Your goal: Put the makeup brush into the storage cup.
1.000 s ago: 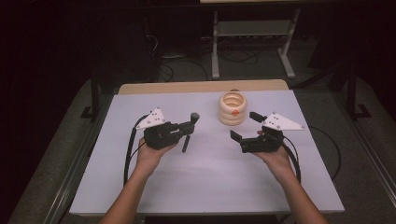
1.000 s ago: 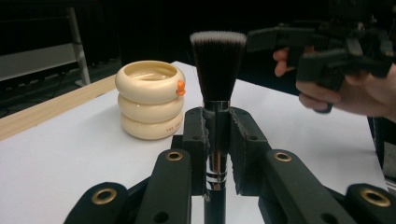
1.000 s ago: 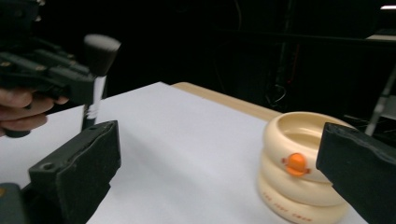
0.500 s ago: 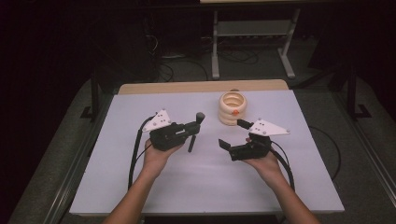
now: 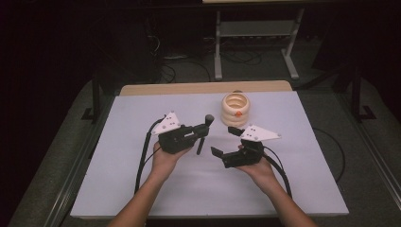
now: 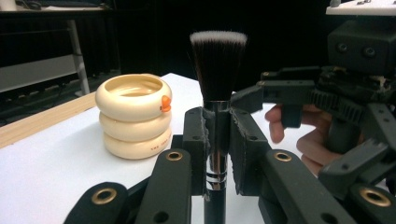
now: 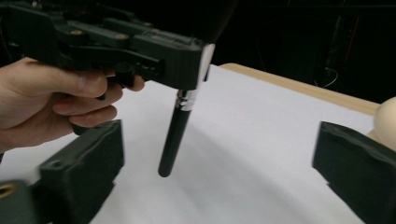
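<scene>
Gripping a claw in each hand, a person's forearms enter from the near edge of the white surface (image 5: 142,189) in the high view. The right claw (image 5: 226,141) sits nearest, its jaws spread wide with nothing between them; in the right gripper view the two black pads stand far apart at the frame's lower corners. Just beyond and to its left, the left claw (image 5: 201,133) is pinched on a brush (image 5: 203,132), clamping it at the silver ferrule. The left gripper view shows the brush (image 6: 217,116) upright between the pressed pads, dark bristles with pale tips on top and the black handle running down below the jaws. From the right gripper view the handle (image 7: 175,140) hangs tilted beneath the left claw (image 7: 187,60), its end above the surface; whether it touches cannot be told. The left hand (image 7: 56,102) wraps the grip behind it. The two claws face each other near the middle of the surface, close but apart. Farther back, right of centre, stands a cream holder (image 5: 236,109) shaped like three stacked rings, open at the top, with a small orange dot (image 6: 165,103) on its side. Beyond the surface's wooden far edge (image 5: 203,88), cables and a metal stand (image 5: 255,42) lie in darkness.
</scene>
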